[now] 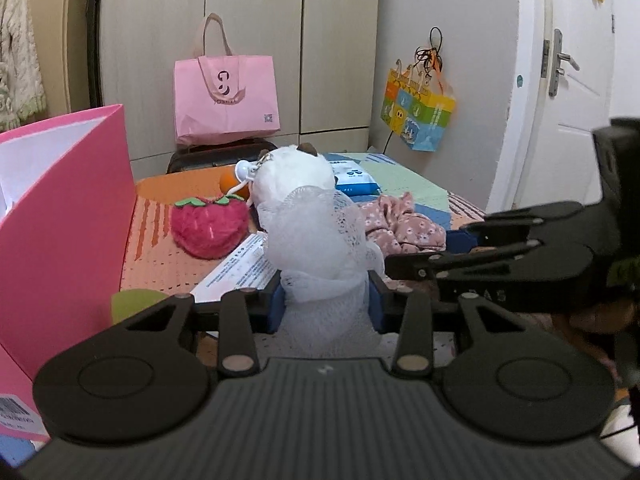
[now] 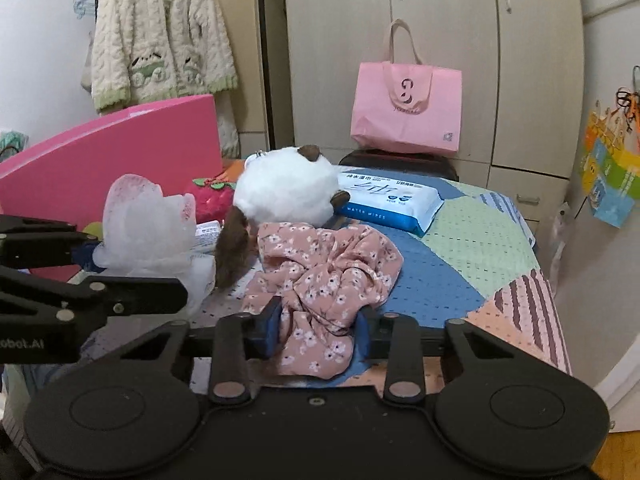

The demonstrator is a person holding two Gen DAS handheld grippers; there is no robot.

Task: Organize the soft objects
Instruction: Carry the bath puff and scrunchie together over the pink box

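Note:
My left gripper [image 1: 328,306] is shut on a white mesh bath sponge [image 1: 320,248], its blue pads pressing both sides; the same white mesh bath sponge [image 2: 148,224] shows at the left of the right wrist view. My right gripper [image 2: 318,326] is shut on a pink floral cloth [image 2: 324,276] that lies crumpled on the patchwork table cover [image 2: 460,248]. Behind them lie a white plush toy [image 2: 286,188] with brown ears and a red strawberry plush [image 1: 208,226]. The right gripper's black body [image 1: 520,256] reaches in from the right of the left wrist view.
An open pink box [image 1: 68,216] stands at the left edge of the table. A blue pack of wet wipes [image 2: 388,202] lies behind the cloth. A printed paper sheet [image 1: 236,268] lies under the sponge. A pink tote bag [image 2: 406,108] sits on a dark chair by the wardrobe.

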